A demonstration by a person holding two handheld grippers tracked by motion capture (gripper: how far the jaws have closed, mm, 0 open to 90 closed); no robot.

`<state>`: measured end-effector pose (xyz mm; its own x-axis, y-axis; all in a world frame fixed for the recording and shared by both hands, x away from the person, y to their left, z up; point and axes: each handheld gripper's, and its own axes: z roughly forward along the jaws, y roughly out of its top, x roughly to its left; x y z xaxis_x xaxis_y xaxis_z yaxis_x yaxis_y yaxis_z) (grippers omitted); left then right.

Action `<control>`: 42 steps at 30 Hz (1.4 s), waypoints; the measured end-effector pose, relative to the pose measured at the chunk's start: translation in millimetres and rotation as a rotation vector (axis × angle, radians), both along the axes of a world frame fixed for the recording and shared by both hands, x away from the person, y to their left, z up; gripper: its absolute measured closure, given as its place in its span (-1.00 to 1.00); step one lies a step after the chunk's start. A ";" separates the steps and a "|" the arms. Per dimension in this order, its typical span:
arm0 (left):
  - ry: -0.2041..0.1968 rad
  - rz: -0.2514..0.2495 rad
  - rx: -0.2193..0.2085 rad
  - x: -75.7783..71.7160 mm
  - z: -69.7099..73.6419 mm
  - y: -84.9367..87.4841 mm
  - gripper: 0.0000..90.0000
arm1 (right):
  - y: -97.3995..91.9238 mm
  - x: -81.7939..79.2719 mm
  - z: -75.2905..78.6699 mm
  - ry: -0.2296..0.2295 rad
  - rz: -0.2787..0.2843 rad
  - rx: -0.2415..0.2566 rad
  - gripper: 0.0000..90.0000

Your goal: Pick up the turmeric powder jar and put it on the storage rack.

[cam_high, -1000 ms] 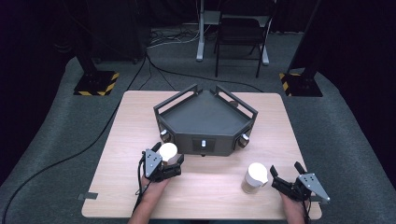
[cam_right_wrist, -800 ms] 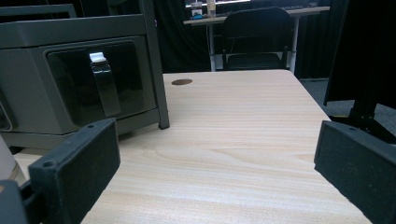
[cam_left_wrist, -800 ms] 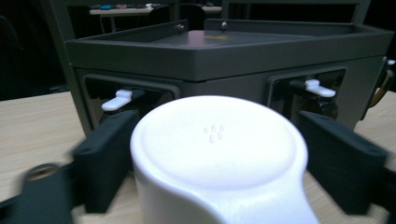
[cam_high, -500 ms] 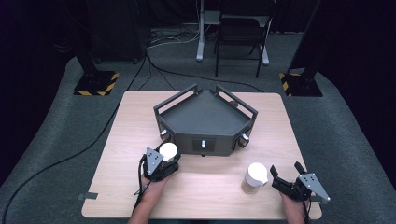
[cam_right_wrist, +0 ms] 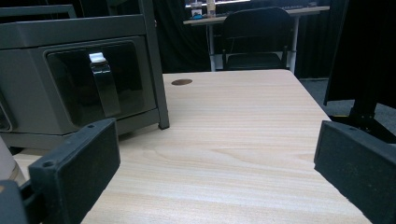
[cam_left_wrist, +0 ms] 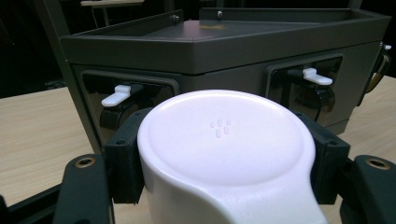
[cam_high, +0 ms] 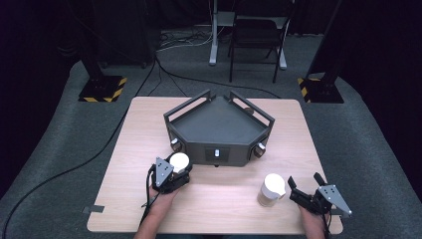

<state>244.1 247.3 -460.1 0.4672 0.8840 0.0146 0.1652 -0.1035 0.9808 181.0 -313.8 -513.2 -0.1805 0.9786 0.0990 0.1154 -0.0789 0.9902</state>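
Two white lidded cups stand on the wooden table (cam_high: 224, 209). My left gripper (cam_high: 175, 169) is shut on the left cup (cam_high: 179, 161), just in front of the dark grey box's left front corner. In the left gripper view the black pads (cam_left_wrist: 123, 163) press both sides of that cup, under its white lid (cam_left_wrist: 224, 135). The right cup (cam_high: 272, 188) stands near the table's front right. My right gripper (cam_high: 304, 181) rests on the table just right of it, jaws open and apart from the cup. In the right gripper view the right gripper (cam_right_wrist: 217, 163) has only bare table between its pads (cam_right_wrist: 79, 163).
A dark grey five-sided box (cam_high: 219, 127) with a railed tray top fills the table's middle; white levers (cam_left_wrist: 116, 95) and knobs stick out of its front faces. A chair (cam_high: 256, 35) and floor stands (cam_high: 102, 87) lie beyond the table. Bare wood stretches between the two cups.
The left gripper's jaws have closed in onto the left cup. Both hands and the right cup stay where they were.
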 end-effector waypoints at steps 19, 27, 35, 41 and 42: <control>-0.015 -0.187 -0.005 8.5 24.9 16.7 -0.32 | 0.0 0.0 0.0 0.000 0.000 0.001 -1.00; -0.038 -0.241 -0.004 11.8 36.2 13.2 -0.32 | 0.1 0.0 0.2 0.001 0.002 -0.002 -1.00; -0.043 -0.261 -0.005 16.7 45.1 9.9 -0.32 | -0.1 0.1 0.3 0.002 0.002 0.000 -1.00; -0.050 -0.283 -0.013 21.3 53.8 7.8 -0.32 | -0.4 0.3 0.3 0.002 0.003 -0.001 -1.00; -0.052 -0.285 -0.014 21.9 55.4 7.3 -0.31 | -0.2 0.2 0.4 0.003 0.002 0.000 -1.00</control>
<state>266.1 254.6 -404.7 0.6959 0.7173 0.0339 0.0804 -0.1247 0.9889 181.2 -314.1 -512.8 -0.1826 0.9781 0.0996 0.1184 -0.0787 0.9898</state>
